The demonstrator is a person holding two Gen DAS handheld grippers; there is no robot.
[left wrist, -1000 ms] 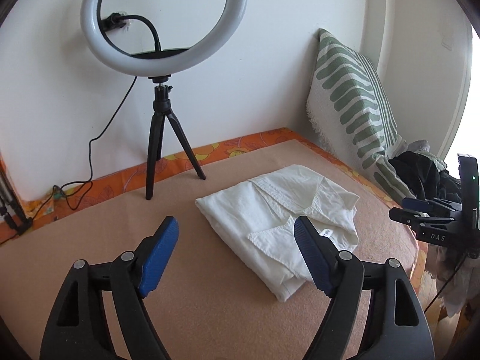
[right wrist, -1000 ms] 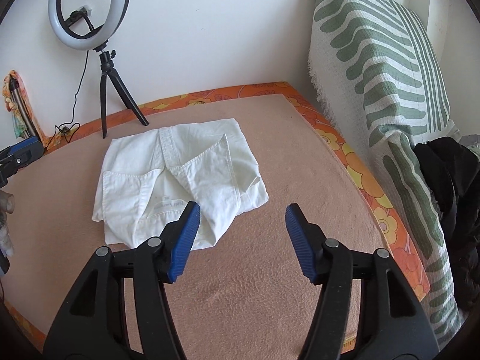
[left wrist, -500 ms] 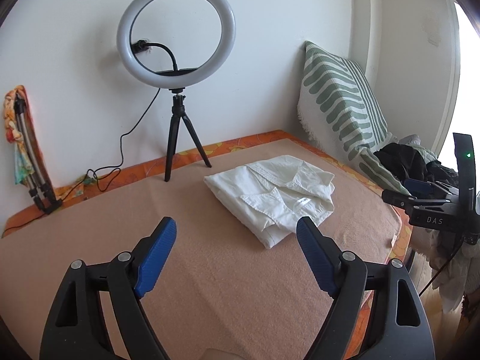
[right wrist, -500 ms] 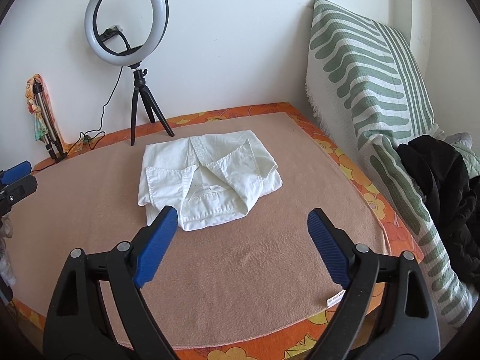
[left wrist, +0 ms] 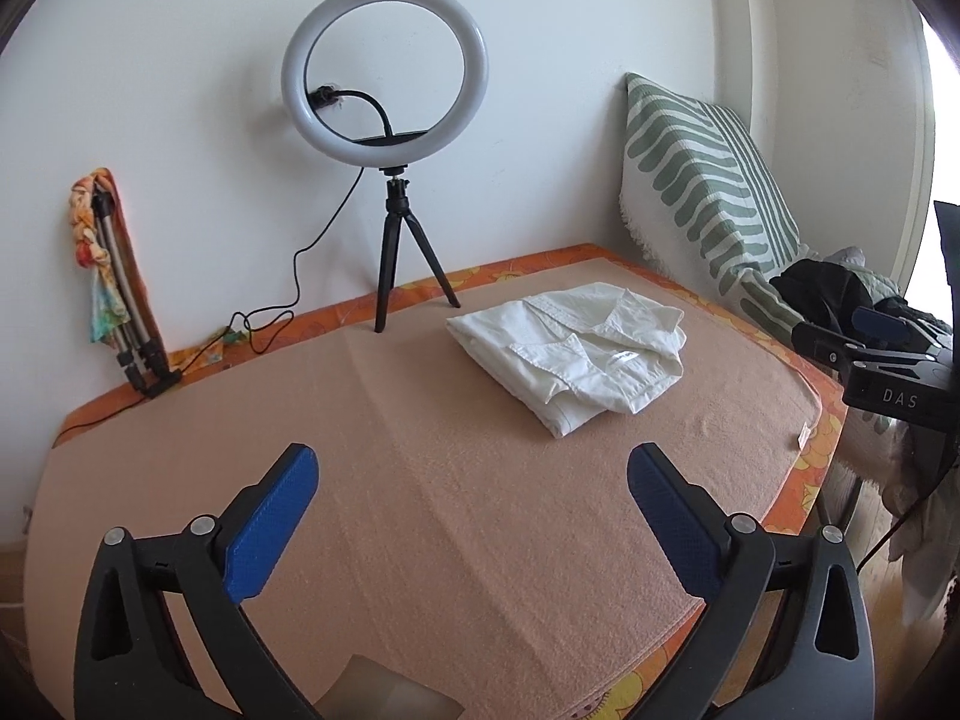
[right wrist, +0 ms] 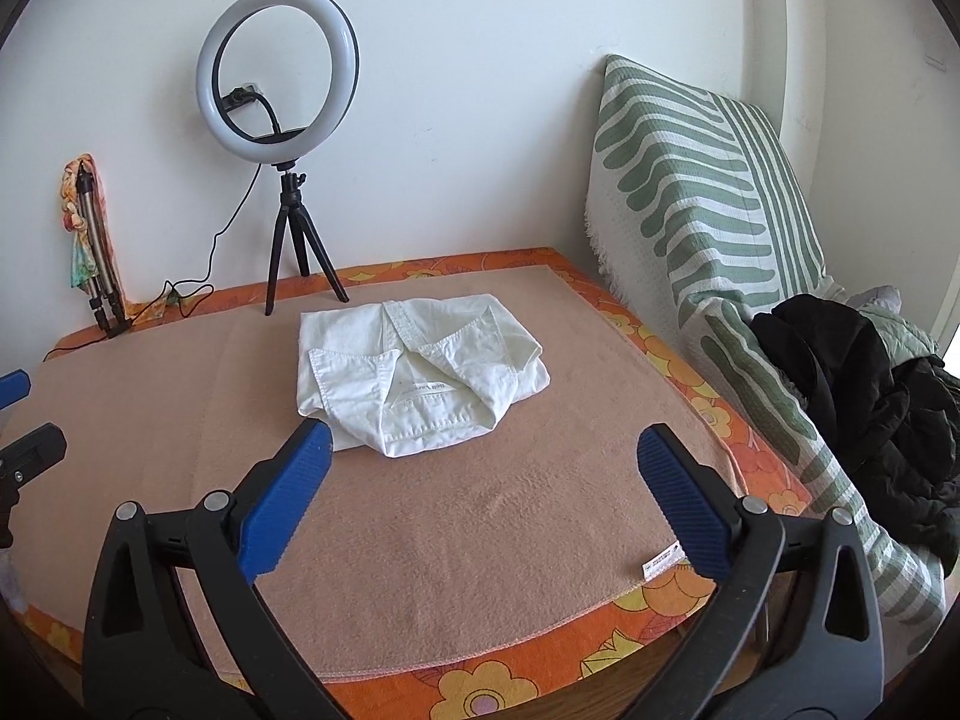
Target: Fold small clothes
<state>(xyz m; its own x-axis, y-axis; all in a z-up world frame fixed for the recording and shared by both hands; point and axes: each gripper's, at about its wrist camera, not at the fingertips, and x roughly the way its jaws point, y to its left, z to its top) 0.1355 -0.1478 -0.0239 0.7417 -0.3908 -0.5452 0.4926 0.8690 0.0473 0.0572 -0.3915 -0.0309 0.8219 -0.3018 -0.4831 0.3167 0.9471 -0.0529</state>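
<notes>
A small white shirt [left wrist: 579,354] [right wrist: 414,369] lies folded into a compact bundle on the peach towel [left wrist: 420,480] [right wrist: 480,480] that covers the table. My left gripper [left wrist: 471,468] hovers over the near part of the towel, well short of the shirt, its jaws still opening with nothing between the blue pads. My right gripper [right wrist: 483,450] sits just in front of the shirt's near edge, its jaws opening too and empty. The right gripper's body [left wrist: 888,369] shows at the right edge of the left wrist view, and a left fingertip [right wrist: 12,387] at the left edge of the right wrist view.
A ring light on a black tripod [left wrist: 390,240] [right wrist: 288,228] stands behind the shirt, its cable trailing left. A folded tripod with a patterned cloth [left wrist: 114,276] leans on the wall. A green-striped cushion [right wrist: 708,228] and dark clothes [right wrist: 870,396] lie to the right. An orange floral cloth [right wrist: 510,678] edges the table.
Both grippers have pulled back from the shirt, which now looks smaller and farther off, and both sets of jaws have spread wider. The folded shirt stays where it was.
</notes>
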